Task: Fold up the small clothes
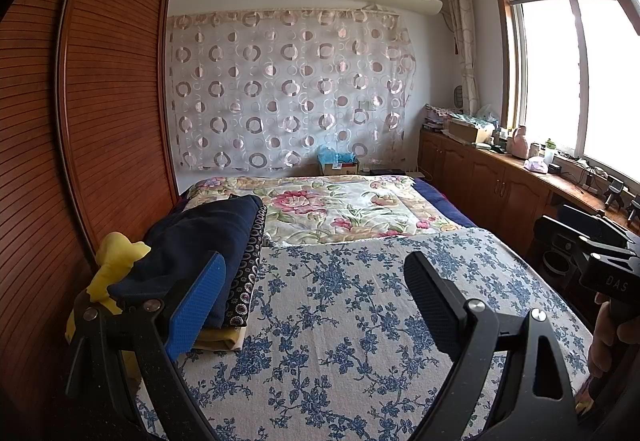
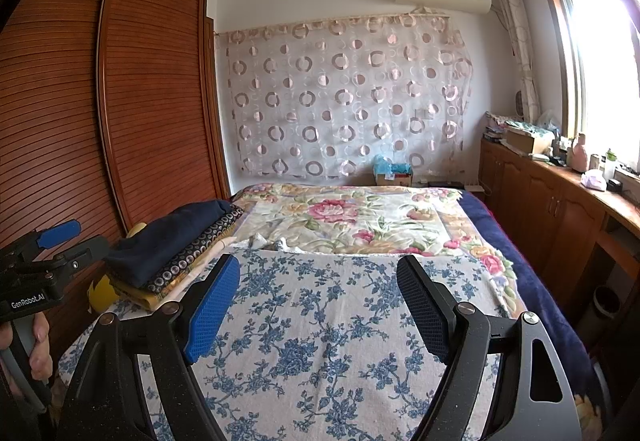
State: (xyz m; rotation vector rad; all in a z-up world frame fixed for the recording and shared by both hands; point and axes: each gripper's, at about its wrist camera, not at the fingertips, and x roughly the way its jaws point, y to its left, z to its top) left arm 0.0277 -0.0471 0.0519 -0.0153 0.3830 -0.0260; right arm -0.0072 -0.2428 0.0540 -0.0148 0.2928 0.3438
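Note:
A stack of folded clothes [image 1: 208, 241] lies at the bed's left edge: a navy garment on top, a dark circle-patterned piece [image 1: 250, 273] under it, and yellow fabric at the bottom. A loose yellow garment [image 1: 116, 261] sits beside the stack by the wardrobe. My left gripper [image 1: 316, 297] hovers open over the blue-flowered bedcover [image 1: 340, 341], its blue pad just in front of the stack, with nothing between its fingers. My right gripper [image 2: 320, 301] is also open and empty above the same bedcover [image 2: 320, 353]. In the right wrist view, the stack [image 2: 176, 241] lies to the left.
A slatted wooden wardrobe [image 1: 100, 121] stands tight against the bed's left side. A pink-flowered quilt [image 1: 340, 209] covers the far half of the bed. A cardboard box [image 1: 338, 165] sits at the headboard end. A cluttered wooden cabinet [image 1: 500, 181] runs under the window on the right.

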